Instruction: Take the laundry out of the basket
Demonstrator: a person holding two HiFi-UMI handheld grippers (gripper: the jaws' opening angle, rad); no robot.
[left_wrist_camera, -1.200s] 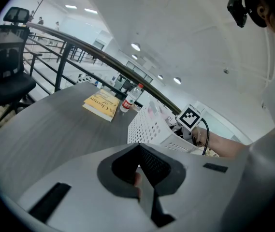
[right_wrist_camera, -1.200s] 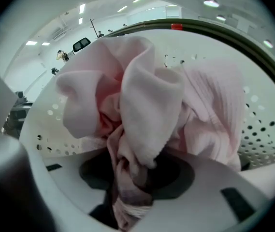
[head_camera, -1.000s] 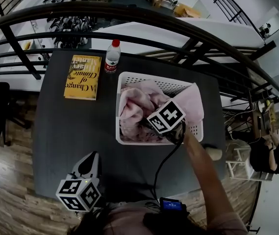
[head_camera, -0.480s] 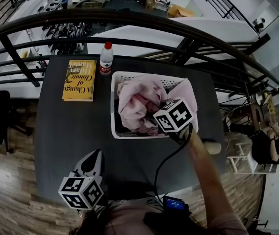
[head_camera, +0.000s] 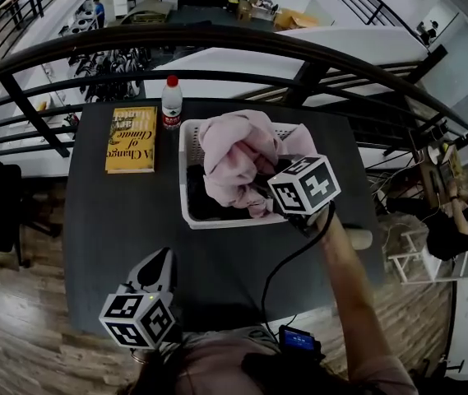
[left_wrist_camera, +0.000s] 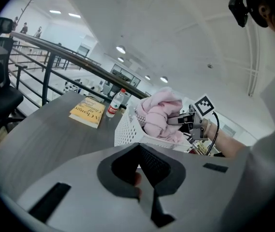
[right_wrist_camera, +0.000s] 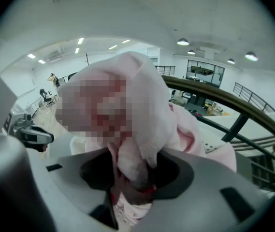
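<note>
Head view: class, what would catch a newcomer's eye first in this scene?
A bundled pink garment hangs over the white basket at the grey table's far side, pinched in the right claw. Left of the basket, a yellow book lies flat with a red-capped bottle upright beside it.

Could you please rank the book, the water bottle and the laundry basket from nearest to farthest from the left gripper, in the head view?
1. Laundry basket, ahead and right of the left gripper.
2. Book, farther back, on the left.
3. Water bottle, rearmost, right of the book.
</note>
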